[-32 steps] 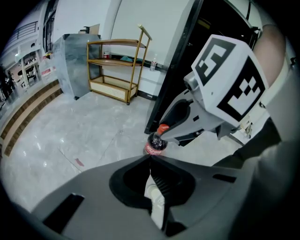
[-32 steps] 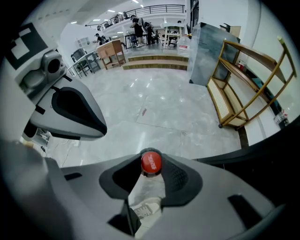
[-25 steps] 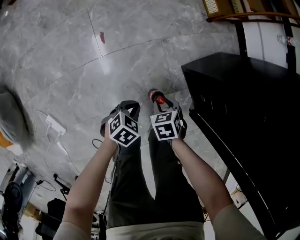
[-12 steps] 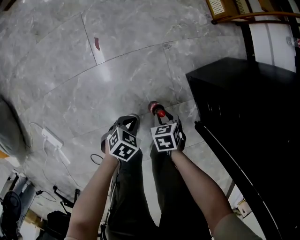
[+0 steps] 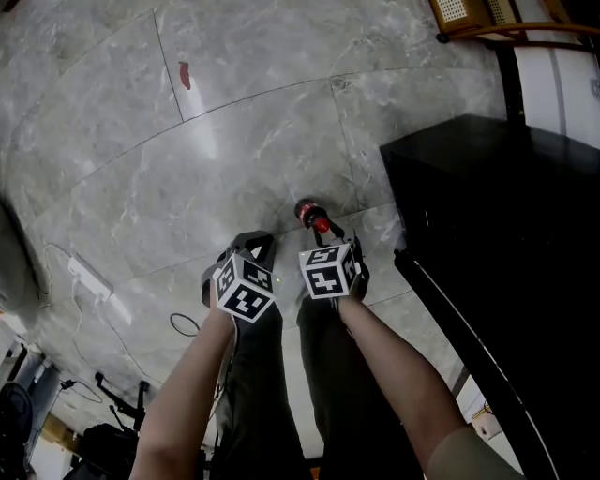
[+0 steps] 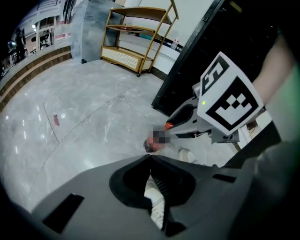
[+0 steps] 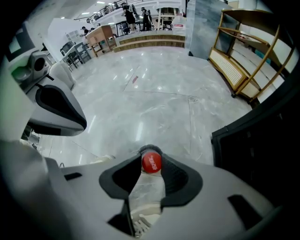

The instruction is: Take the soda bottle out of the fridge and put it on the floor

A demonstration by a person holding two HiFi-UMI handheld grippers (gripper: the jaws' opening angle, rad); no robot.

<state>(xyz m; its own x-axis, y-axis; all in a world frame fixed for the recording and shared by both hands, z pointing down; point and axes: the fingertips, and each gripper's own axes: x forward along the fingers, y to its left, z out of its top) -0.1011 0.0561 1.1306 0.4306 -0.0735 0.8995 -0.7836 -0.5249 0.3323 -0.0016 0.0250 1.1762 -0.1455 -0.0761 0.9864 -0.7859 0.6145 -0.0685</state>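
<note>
The soda bottle (image 5: 310, 215) has a red cap (image 7: 151, 162) and a dark body, and it stands upright over the grey marble floor. My right gripper (image 5: 323, 227) is shut on its neck, the cap showing between the dark pads (image 7: 176, 176). Whether the bottle's base touches the floor cannot be told. My left gripper (image 5: 255, 244) hovers just left of it, jaws shut with nothing in them (image 6: 150, 158). In the left gripper view the right gripper (image 6: 183, 123) shows to the upper right. The black fridge (image 5: 506, 234) stands to the right.
A gold wire shelf (image 5: 478, 19) stands at the back right beyond the fridge. A white power strip with cable (image 5: 89, 278) lies on the floor at left, and a red mark (image 5: 185, 75) is farther off. The person's legs and shoes (image 6: 157, 206) are below the grippers.
The head view has drifted, so both grippers sit slightly lower in the frame. The right gripper keeps its hold on the bottle; the left stays shut beside it.
</note>
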